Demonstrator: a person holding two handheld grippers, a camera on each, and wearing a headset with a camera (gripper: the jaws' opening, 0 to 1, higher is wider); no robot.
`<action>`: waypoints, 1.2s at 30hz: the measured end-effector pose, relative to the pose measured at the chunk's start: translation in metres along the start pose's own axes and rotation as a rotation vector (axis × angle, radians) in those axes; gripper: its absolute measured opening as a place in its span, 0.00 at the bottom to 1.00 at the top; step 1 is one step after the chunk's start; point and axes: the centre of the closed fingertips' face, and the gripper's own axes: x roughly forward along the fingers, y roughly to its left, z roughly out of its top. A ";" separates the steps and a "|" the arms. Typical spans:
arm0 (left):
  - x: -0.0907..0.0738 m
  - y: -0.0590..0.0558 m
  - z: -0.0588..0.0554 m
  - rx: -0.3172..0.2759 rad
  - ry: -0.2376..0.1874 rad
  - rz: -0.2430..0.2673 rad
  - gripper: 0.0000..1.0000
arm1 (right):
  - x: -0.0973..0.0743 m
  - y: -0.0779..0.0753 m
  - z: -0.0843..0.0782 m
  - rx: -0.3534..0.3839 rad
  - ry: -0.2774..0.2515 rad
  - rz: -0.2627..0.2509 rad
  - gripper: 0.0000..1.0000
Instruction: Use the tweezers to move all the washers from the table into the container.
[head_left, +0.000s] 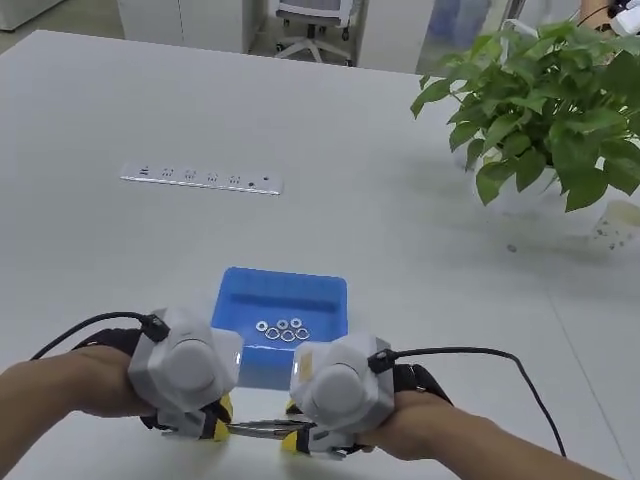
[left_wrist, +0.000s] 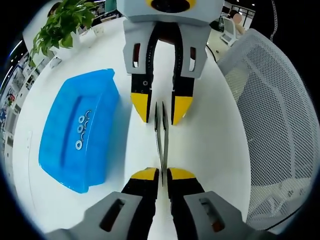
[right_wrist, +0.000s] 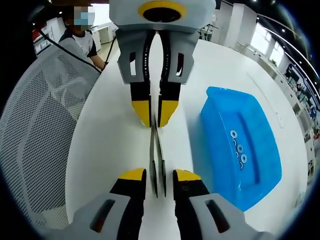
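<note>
Clamping one end of the tweezers (left_wrist: 161, 160), my left gripper (left_wrist: 163, 176) has its fingers pressed together on it; my right gripper (right_wrist: 160, 177) keeps fingers apart, straddling the other end. I see the washers (head_left: 283, 330) lying in the container (head_left: 280, 290) beside both, away from any fingers.

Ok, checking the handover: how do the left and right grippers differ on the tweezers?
The left gripper is shut on the tweezers where their blades meet; the right gripper is open wider, straddling the spread blades without pinching. Both face each other along the tweezers.
</note>
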 end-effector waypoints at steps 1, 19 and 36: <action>-0.001 0.000 -0.001 -0.005 0.001 0.002 0.14 | -0.001 0.000 -0.001 -0.007 0.007 -0.001 0.24; -0.072 -0.008 0.015 -0.266 -0.255 0.181 0.66 | -0.093 -0.034 0.002 0.123 -0.159 -0.301 0.62; -0.125 -0.012 0.025 -0.312 -0.370 0.327 0.97 | -0.148 -0.024 -0.031 0.356 -0.257 -0.376 0.98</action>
